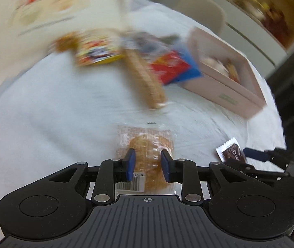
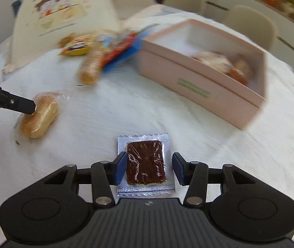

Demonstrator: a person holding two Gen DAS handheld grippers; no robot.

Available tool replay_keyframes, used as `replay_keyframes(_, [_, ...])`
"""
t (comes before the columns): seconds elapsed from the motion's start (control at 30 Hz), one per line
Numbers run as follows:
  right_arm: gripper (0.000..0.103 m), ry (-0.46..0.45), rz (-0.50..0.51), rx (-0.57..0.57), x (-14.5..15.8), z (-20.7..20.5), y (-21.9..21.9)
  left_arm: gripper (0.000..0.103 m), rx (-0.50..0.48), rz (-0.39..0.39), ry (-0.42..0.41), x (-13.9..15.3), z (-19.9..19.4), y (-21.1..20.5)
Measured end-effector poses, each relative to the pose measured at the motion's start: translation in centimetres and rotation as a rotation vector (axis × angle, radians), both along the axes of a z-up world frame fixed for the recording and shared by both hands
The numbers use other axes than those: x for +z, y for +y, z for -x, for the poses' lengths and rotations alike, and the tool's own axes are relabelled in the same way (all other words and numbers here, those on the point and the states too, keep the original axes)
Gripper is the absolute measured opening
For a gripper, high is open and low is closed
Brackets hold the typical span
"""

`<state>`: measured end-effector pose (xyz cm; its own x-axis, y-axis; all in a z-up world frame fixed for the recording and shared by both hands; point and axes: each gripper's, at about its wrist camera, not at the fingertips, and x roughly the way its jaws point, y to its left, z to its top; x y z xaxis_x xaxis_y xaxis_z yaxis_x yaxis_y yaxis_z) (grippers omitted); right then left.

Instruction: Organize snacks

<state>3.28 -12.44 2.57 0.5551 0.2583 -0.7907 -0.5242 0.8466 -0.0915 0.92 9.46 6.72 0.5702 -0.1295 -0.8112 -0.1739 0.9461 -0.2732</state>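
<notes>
A round bun in a clear wrapper (image 1: pixel 147 144) lies on the white cloth. My left gripper (image 1: pixel 148 161) hovers over it, open, with pads narrower apart than the bun; in the right wrist view one left finger (image 2: pixel 22 104) touches the bun (image 2: pixel 41 115). A brown square snack in a silver wrapper (image 2: pixel 145 161) lies flat between the pads of my right gripper (image 2: pixel 149 165), which is open; the left pad meets the wrapper's edge and the right pad stands just clear. The pink open box (image 2: pixel 188 78) with a few snacks inside stands beyond, to the right.
A blurred pile lies at the back: a yellow packet (image 2: pixel 76 46), a long biscuit pack (image 2: pixel 92 66) and a red and blue packet (image 2: pixel 122 49). A white carton with cartoon figures (image 2: pixel 64 10) stands behind them. Beige chairs (image 2: pixel 250 20) ring the table's far edge.
</notes>
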Motion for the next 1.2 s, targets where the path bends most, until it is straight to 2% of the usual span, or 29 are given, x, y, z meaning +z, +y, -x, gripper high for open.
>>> replay_keyframes(0.1, [0.051,0.017,-0.030,-0.055,-0.7,-0.2,-1.2,0.035,-0.059,-0.046,-0.012,-0.3,-1.3,-2.0])
replay_keyframes(0.17, [0.065,0.010,-0.045,-0.088,-1.0,-0.1,-1.4,0.035,-0.086,-0.071,-0.014,-0.1,-1.6,-2.8])
replay_keyframes(0.23, [0.074,-0.013,-0.041,-0.113,-1.4,0.2,-1.6,0.035,-0.104,-0.109,-0.013,0.0,-1.2,-3.2])
replay_keyframes(0.3, [0.080,-0.040,-0.050,-0.142,-1.7,0.5,-1.8,0.038,-0.101,-0.140,-0.007,0.0,-0.9,-3.2])
replay_keyframes(0.37, [0.086,-0.058,-0.075,-0.176,-2.1,1.0,-2.2,0.037,-0.107,-0.125,0.003,0.0,-1.0,-3.1])
replay_keyframes(0.47, [0.091,-0.076,-0.126,-0.213,-2.7,1.3,-2.9,0.037,-0.137,-0.140,-0.001,0.2,-1.6,-4.1])
replay_keyframes(0.67, [0.097,-0.155,-0.148,-0.208,-3.6,2.5,-3.2,0.041,-0.244,-0.220,-0.026,-0.1,-2.8,-7.2])
replay_keyframes(0.8, [0.098,-0.156,-0.150,-0.214,-3.6,2.4,-3.2,0.043,-0.265,-0.200,-0.032,0.0,-2.8,-6.9])
replay_keyframes(0.87, [0.098,-0.159,-0.151,-0.214,-3.6,2.4,-3.2,0.045,-0.234,-0.197,-0.026,0.0,-2.7,-6.2])
replay_keyframes(0.93, [0.099,-0.160,-0.151,-0.215,-3.7,2.4,-3.2,0.052,-0.192,-0.205,-0.024,0.0,-2.8,-5.4])
replay_keyframes(0.97, [0.099,-0.161,-0.152,-0.215,-3.7,2.5,-3.2,0.057,-0.177,-0.190,-0.016,-0.1,-3.0,-5.0])
replay_keyframes(1.07, [0.099,-0.161,-0.152,-0.214,-3.7,2.5,-3.2,0.058,-0.169,-0.091,0.014,-0.6,-3.8,-4.4])
replay_keyframes(1.13, [0.100,-0.161,-0.152,-0.213,-3.7,2.4,-3.3,0.062,-0.162,-0.032,0.025,-1.1,-4.5,-4.3])
replay_keyframes(1.2, [0.100,-0.161,-0.152,-0.211,-3.7,2.4,-3.3,0.073,-0.144,-0.010,0.035,-1.6,-5.3,-4.3])
